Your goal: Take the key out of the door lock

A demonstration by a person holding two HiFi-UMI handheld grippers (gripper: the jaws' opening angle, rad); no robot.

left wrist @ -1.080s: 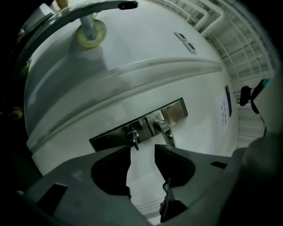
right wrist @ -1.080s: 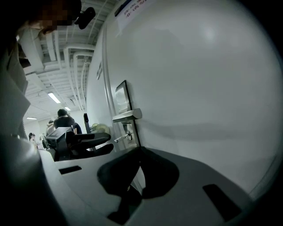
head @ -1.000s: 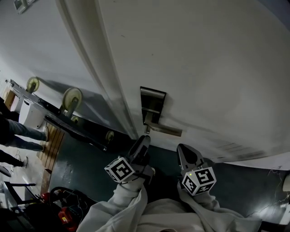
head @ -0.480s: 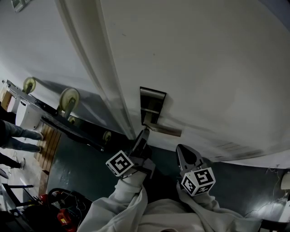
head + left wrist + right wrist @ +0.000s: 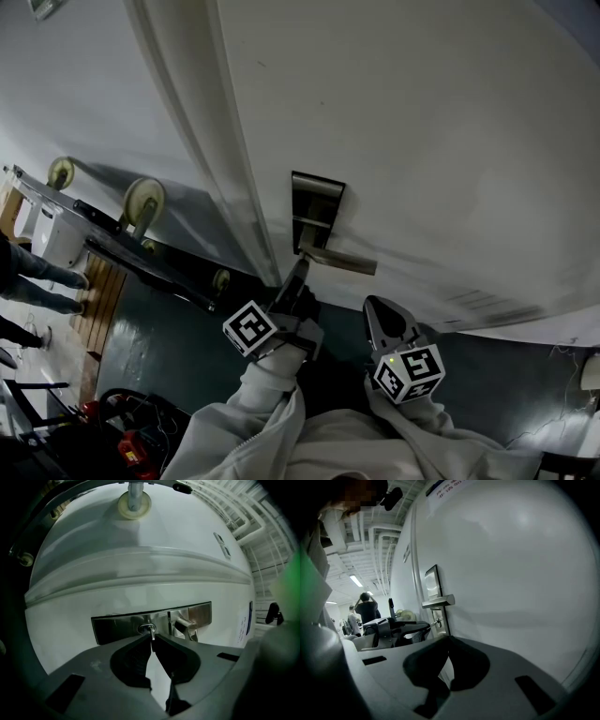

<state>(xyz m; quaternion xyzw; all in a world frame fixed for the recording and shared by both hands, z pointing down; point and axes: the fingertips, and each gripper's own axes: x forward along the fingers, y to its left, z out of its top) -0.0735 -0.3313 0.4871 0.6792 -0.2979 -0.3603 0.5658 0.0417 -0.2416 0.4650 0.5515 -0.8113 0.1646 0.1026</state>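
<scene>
A small metal key (image 5: 151, 633) sticks out of the cylinder in the steel lock plate (image 5: 117, 626) on the white door (image 5: 422, 141). The lever handle (image 5: 185, 626) sits beside it. My left gripper (image 5: 152, 640) has just been closing, and its tips now pinch the key's head. In the head view the left gripper (image 5: 300, 274) reaches up under the lock plate (image 5: 317, 202). My right gripper (image 5: 378, 314) hangs below the lever (image 5: 345, 262), shut with nothing in it. The right gripper view shows the right gripper (image 5: 449, 638), the key (image 5: 436, 622) and the left gripper (image 5: 423, 629) side on.
A dark trolley with pale wheels (image 5: 145, 202) stands against the wall left of the door. People's legs (image 5: 42, 277) show at the far left, and two people (image 5: 364, 607) stand down the corridor. Red gear (image 5: 131, 448) lies on the dark floor.
The left gripper rose to the lock, rolled, and its wide-open jaws closed on the key. The right gripper stayed put.
</scene>
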